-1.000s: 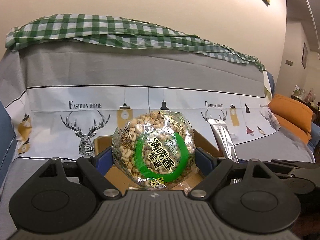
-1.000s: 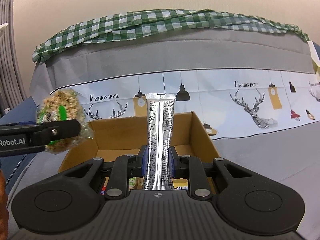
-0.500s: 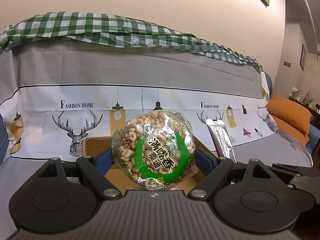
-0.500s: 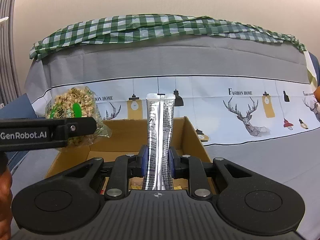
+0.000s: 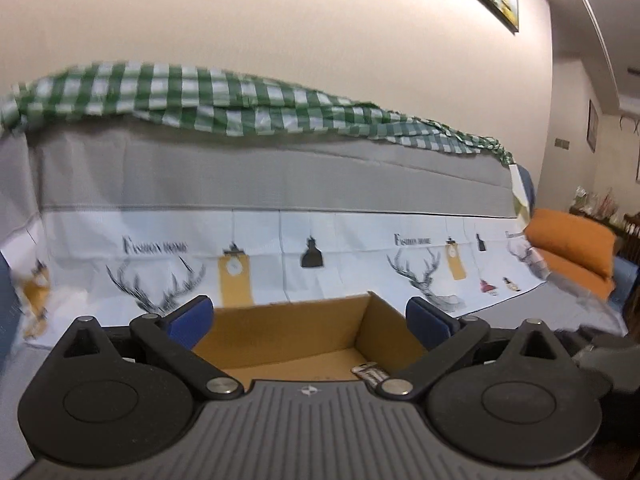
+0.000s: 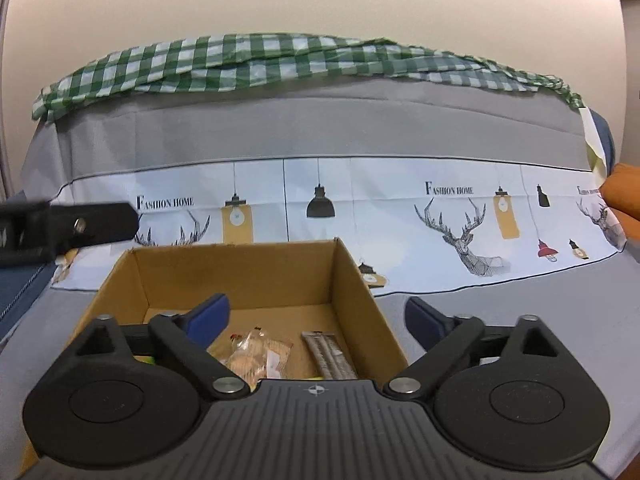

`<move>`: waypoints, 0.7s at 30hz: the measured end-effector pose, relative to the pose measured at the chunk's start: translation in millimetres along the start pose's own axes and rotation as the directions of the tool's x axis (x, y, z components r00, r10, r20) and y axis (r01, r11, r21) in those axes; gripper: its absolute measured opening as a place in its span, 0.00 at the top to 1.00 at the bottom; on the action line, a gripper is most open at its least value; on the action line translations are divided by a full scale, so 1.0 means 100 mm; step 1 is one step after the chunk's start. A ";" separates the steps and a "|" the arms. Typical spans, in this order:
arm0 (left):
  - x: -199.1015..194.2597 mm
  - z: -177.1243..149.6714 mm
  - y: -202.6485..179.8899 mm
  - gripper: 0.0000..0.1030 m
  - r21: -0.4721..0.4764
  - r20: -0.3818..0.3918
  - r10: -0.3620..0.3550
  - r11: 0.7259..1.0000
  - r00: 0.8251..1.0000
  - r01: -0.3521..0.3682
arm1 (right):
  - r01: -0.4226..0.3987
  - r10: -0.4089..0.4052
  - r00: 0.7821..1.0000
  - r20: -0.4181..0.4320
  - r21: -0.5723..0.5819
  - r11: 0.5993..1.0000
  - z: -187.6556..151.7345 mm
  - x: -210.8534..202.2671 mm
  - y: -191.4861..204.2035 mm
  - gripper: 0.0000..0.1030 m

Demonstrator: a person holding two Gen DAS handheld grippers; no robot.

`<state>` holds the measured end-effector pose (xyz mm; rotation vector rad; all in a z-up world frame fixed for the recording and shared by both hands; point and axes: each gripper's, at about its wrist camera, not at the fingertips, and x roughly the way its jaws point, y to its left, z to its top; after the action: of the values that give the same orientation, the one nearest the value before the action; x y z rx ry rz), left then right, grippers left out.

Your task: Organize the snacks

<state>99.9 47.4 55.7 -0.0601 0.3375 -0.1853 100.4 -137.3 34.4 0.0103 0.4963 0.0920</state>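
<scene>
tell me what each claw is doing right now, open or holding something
left claw: jaws opening, nothing between them, over the cardboard box
right claw: jaws opening, nothing between them; silver stick pack lies in the box

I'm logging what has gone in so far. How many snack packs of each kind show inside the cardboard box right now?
Inside the cardboard box, right wrist view:
Silver stick pack: 1
Clear packet of pale biscuits: 1
Green-yellow pack, only a sliver showing: 1
Total: 3 visible; the claw body hides the box's near part.

"FASHION HOME" stands on the sofa cover (image 6: 448,190) (printed repeatedly).
</scene>
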 end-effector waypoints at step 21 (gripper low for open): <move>-1.11 -0.56 -0.25 0.00 0.032 -0.128 0.108 0.994 0.986 -0.104 | -0.046 0.046 0.999 -0.022 0.013 0.999 -0.34 -0.84 -0.26 0.01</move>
<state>-25.7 42.6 40.5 -0.0055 0.4670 -0.0879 13.0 -171.2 43.5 0.0335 0.5188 0.1342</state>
